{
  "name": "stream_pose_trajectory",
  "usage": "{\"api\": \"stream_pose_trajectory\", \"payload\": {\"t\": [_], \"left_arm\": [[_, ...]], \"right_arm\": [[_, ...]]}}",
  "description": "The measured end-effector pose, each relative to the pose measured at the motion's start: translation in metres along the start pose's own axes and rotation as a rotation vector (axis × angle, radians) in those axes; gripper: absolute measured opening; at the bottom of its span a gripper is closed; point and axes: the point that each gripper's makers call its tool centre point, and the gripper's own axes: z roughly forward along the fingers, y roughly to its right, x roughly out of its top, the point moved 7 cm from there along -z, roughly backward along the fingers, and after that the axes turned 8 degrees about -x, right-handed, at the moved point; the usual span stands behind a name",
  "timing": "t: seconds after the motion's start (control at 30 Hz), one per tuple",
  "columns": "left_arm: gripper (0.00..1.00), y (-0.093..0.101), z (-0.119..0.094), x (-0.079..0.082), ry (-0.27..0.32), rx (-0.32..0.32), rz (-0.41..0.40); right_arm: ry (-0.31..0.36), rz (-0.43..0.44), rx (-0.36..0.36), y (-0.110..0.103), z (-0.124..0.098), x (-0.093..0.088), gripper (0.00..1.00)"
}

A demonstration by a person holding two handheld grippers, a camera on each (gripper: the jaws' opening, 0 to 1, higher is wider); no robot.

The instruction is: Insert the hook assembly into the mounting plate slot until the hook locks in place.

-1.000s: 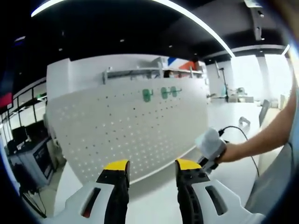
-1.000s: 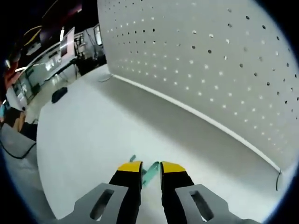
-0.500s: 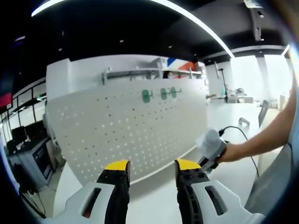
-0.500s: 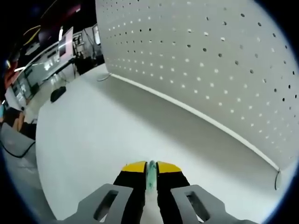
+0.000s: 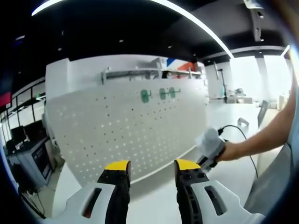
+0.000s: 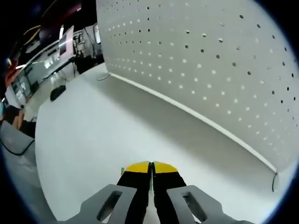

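The white pegboard mounting plate (image 5: 126,126) stands upright on the white table, with three teal hooks (image 5: 160,94) hung near its top edge. My left gripper (image 5: 152,169) is open and empty, held back from the board. In the right gripper view the same pegboard (image 6: 205,60) rises on the right. My right gripper (image 6: 151,169) is shut low over the table on a thin teal hook (image 6: 151,183), of which only a sliver shows between the yellow pads. The right gripper also shows in the left gripper view, as a white body (image 5: 209,144) held by a hand.
The white table (image 6: 88,140) stretches left of the pegboard base, with a dark object (image 6: 57,93) near its far edge. A black cable (image 5: 236,130) runs behind the hand. Desks and monitors (image 5: 39,161) stand in the dim room at left.
My right gripper has closed on the teal hook, which is now almost hidden between the pads. The left gripper has hardly moved.
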Motion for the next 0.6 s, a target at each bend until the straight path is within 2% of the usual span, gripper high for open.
{"api": "stream_pose_trajectory", "payload": {"t": [0.3, 0.6], "left_arm": [[0.38, 0.004, 0.001, -0.001, -0.005, -0.013, 0.001], [0.37, 0.008, 0.004, -0.002, -0.009, -0.028, -0.002]], "right_arm": [[0.014, 0.024, 0.012, 0.001, -0.005, 0.000, 0.00], [0.073, 0.050, 0.012, 0.006, -0.015, 0.009, 0.00]]}}
